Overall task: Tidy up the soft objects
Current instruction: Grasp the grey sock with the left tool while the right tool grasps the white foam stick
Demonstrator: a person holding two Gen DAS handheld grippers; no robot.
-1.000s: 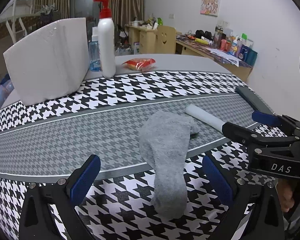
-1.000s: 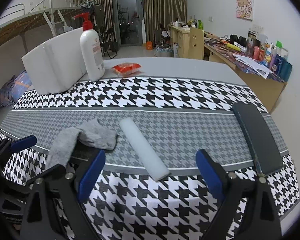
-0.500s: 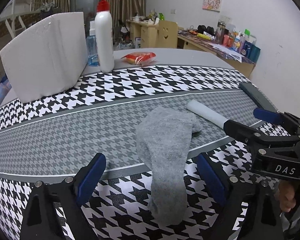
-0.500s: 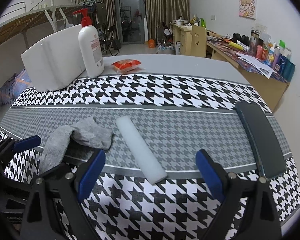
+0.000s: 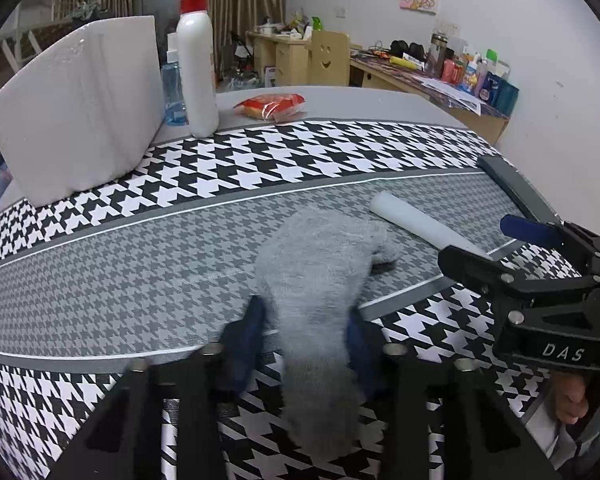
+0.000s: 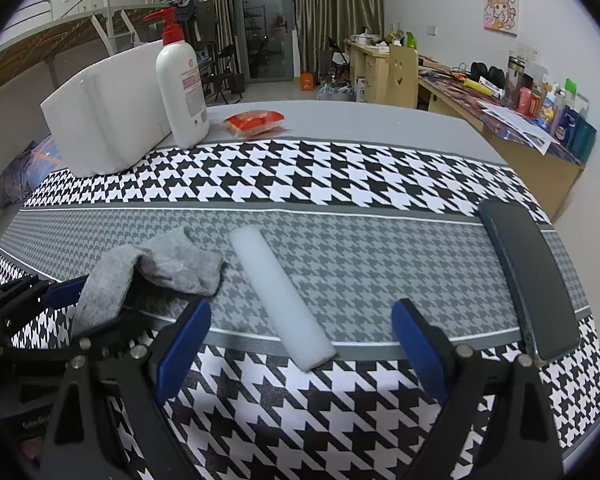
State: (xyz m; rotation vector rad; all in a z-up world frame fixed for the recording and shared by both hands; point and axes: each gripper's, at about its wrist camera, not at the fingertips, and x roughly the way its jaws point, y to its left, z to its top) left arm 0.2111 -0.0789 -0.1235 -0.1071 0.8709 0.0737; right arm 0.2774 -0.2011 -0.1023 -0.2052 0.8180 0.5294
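Sock (image 5: 316, 280): grey, fuzzy, limp, prob. folded

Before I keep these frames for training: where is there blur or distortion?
Left wrist view: the left tool is smeared by motion as its jaws close around the sock, whose near end is soft too; the cloth stays sharp. Right wrist view: sharp overall, the right tool crisp. Both views: fisheye bending, dark corners.
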